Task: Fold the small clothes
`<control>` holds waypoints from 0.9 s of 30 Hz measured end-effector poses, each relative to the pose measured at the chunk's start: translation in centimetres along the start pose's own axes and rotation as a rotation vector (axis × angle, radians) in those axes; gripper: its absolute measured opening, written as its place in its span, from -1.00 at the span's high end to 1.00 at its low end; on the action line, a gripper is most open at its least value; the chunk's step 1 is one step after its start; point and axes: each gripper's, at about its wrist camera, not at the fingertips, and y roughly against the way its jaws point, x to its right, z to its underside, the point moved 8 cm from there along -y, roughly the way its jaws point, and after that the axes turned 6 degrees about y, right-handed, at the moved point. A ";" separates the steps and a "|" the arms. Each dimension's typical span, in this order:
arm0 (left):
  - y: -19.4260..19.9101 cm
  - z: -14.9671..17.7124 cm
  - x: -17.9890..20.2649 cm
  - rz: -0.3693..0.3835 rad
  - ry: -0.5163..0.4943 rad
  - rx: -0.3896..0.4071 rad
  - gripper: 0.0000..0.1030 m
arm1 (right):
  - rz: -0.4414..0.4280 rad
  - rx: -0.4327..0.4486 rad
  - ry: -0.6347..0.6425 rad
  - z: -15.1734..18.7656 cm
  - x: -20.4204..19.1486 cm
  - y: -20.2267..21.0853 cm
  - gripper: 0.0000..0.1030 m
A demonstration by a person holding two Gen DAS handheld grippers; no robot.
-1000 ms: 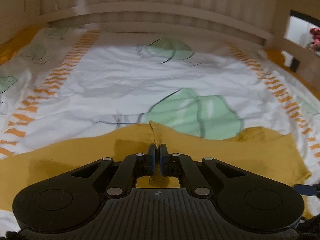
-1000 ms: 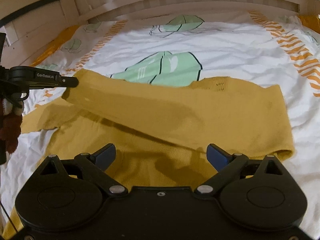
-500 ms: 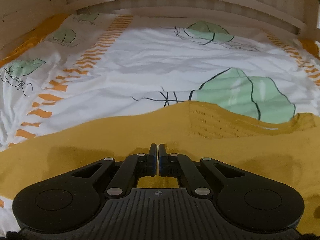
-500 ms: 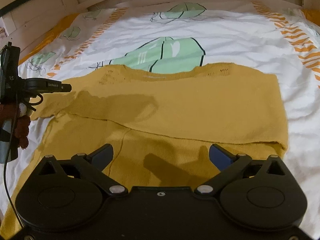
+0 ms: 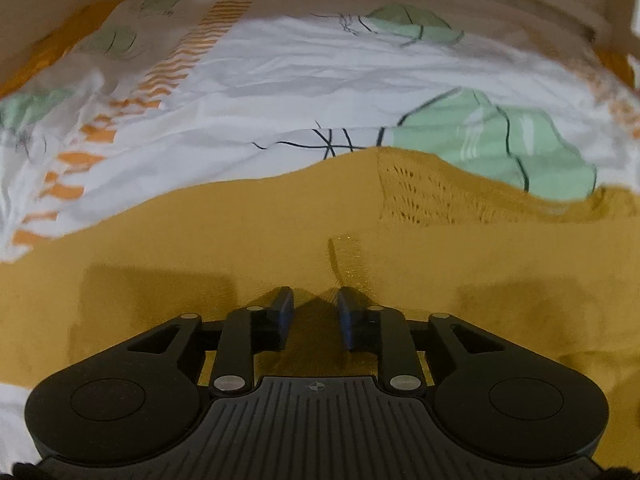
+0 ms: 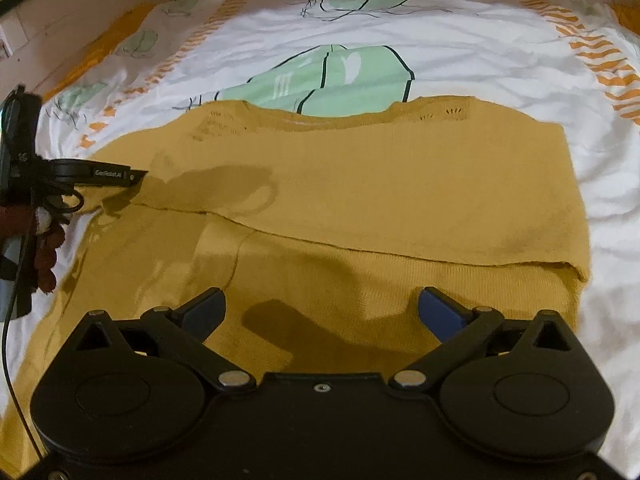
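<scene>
The left gripper (image 5: 313, 309) has its jaws a little apart, having just been opening, and the mustard knit top (image 6: 360, 184) lies under and between them rather than pinched; a small ridge of fabric rises just ahead of the pads. The right gripper (image 6: 321, 312) has its jaws spread wide over the lower part of the top, holding nothing.

The top lies on the bed sheet (image 6: 460, 52), white with green leaves and orange stripes, its upper portion folded down over the lower so that a folded edge crosses the middle. On the left, the sleeve region runs out under the left gripper, though blur makes it hard to tell exactly how that layer sits.

The main risk, as I judge it, is snagging: the open-knit fabric could catch on a pad as the left gripper pulls away, dragging the flap back and undoing the fold. A sideways retreat might also skew the folded edge. The loose sheet could bunch beneath, so a later grasp may pick up sheet with the top.
</scene>
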 end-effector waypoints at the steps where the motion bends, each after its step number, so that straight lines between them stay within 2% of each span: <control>1: 0.3 0.0 -0.5 0.020 0.039 0.000 0.51 | -0.017 0.010 -0.019 -0.1 0.0 0.2 -0.99; 3: 1.0 0.0 -2.0 0.039 0.118 0.010 0.51 | -0.065 0.035 -0.066 -0.4 0.0 0.6 -0.99; 9: 3.3 0.2 -9.0 -0.014 0.237 0.052 0.42 | -0.185 0.103 -0.164 -1.3 -0.7 1.4 -0.99; 11: 4.1 0.4 -12.0 -0.053 0.274 0.065 0.28 | -0.215 0.130 -0.183 -1.6 -1.0 1.6 -0.99; 15: 6.0 0.9 -17.9 -0.141 0.336 0.091 0.28 | -0.262 0.175 -0.205 -2.2 -1.8 2.1 -0.99; 21: 8.9 2.8 -26.5 -0.227 0.541 0.126 0.26 | -0.288 0.204 -0.175 -2.4 -3.5 2.3 -0.99; 27: 9.7 4.9 -31.2 -0.245 0.720 0.145 0.20 | -0.291 0.227 -0.104 -2.4 -5.5 2.5 -0.99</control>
